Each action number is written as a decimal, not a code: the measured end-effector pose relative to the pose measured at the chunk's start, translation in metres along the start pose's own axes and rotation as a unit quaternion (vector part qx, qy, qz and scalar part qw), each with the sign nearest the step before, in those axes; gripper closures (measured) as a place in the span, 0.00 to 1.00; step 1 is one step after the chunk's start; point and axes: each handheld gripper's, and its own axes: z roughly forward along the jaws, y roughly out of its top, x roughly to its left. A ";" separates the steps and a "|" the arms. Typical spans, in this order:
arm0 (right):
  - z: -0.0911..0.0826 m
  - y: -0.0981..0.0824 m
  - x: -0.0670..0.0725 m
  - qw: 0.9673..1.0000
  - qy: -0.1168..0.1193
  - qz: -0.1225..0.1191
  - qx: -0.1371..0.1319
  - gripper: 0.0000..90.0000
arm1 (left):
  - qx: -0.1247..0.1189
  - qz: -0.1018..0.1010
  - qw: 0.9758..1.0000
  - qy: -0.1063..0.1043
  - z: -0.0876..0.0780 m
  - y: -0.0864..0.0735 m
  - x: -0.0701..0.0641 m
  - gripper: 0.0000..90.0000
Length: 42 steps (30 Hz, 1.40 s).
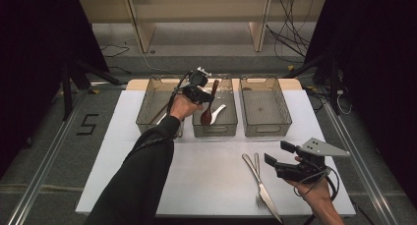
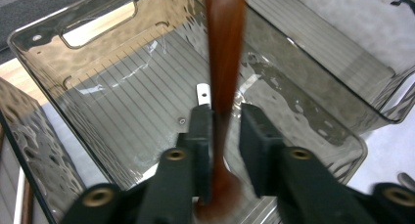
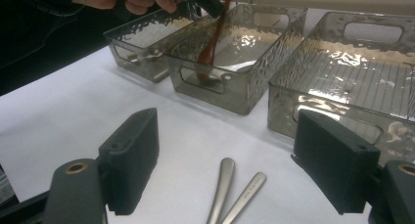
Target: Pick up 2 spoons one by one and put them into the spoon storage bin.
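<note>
A brown wooden spoon [image 1: 210, 104] stands steeply in the middle clear bin [image 1: 215, 130], bowl down near the front wall. My left gripper [image 1: 208, 97] hovers over that bin. In the left gripper view the spoon [image 2: 222, 77] is blurred between the jaws; it lies against one pad, and a gap shows at the other, so my left gripper [image 2: 225, 114] is open. My right gripper [image 1: 275, 153] hangs wide open above the table's front right, nothing between its jaws. In the right gripper view, the spoon [image 3: 210, 45] hangs into the bin [image 3: 235, 94] beyond my right gripper [image 3: 225, 136].
A white spoon [image 1: 219, 110] lies in the middle bin. A left bin [image 1: 147, 119] holds a thin stick-like piece, and a right bin [image 1: 265, 130] stands beside them. A metal knife [image 1: 263, 190] and fork [image 1: 257, 171] lie on the white table [image 1: 196, 176] near my right gripper.
</note>
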 end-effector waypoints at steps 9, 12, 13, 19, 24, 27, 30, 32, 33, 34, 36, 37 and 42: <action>0.000 0.000 0.000 1.000 -0.001 0.002 0.000 0.29 | 0.002 -0.010 1.000 -0.001 -0.011 -0.002 -0.002 0.46; 0.000 0.000 0.000 1.000 -0.002 0.002 -0.001 0.29 | -0.007 -0.008 1.000 -0.008 -0.022 -0.006 -0.005 0.40; 0.000 0.000 0.000 1.000 -0.001 0.002 0.000 0.29 | -0.011 -0.008 1.000 -0.011 -0.027 -0.008 -0.006 0.39; 0.001 0.000 0.001 1.000 -0.001 0.000 0.005 0.29 | -0.032 -0.007 0.999 -0.025 -0.057 -0.024 -0.008 0.33; 0.003 0.000 0.002 1.000 0.001 0.001 0.014 0.29 | -0.042 -0.014 0.998 -0.035 -0.078 -0.045 -0.007 0.30; 0.005 0.000 0.003 1.000 0.003 -0.004 0.029 0.29 | -0.047 -0.015 0.998 -0.037 -0.087 -0.059 -0.008 0.28; 0.008 -0.001 0.006 0.999 -0.001 -0.016 0.046 0.28 | -0.058 -0.023 0.997 -0.045 -0.094 -0.073 -0.008 0.27; 0.011 -0.001 0.007 0.998 -0.003 -0.020 0.059 0.28 | -0.062 -0.024 0.997 -0.046 -0.097 -0.082 -0.008 0.27; 0.013 -0.002 0.008 0.998 -0.003 -0.021 0.066 0.28 | -0.059 -0.022 0.997 -0.042 -0.098 -0.086 -0.008 0.27; 0.014 -0.002 0.008 0.997 -0.002 -0.020 0.074 0.28 | -0.059 -0.018 0.997 -0.037 -0.099 -0.089 -0.009 0.26; 0.018 -0.003 0.010 0.996 -0.001 -0.022 0.090 0.28 | -0.064 -0.016 0.997 -0.035 -0.102 -0.097 -0.009 0.26; 0.019 -0.004 0.010 0.995 -0.001 -0.024 0.095 0.28 | -0.064 -0.017 0.997 -0.035 -0.104 -0.100 -0.009 0.26; 0.026 -0.007 0.011 0.991 -0.003 -0.028 0.129 0.28 | -0.071 -0.016 0.997 -0.041 -0.110 -0.120 -0.014 0.24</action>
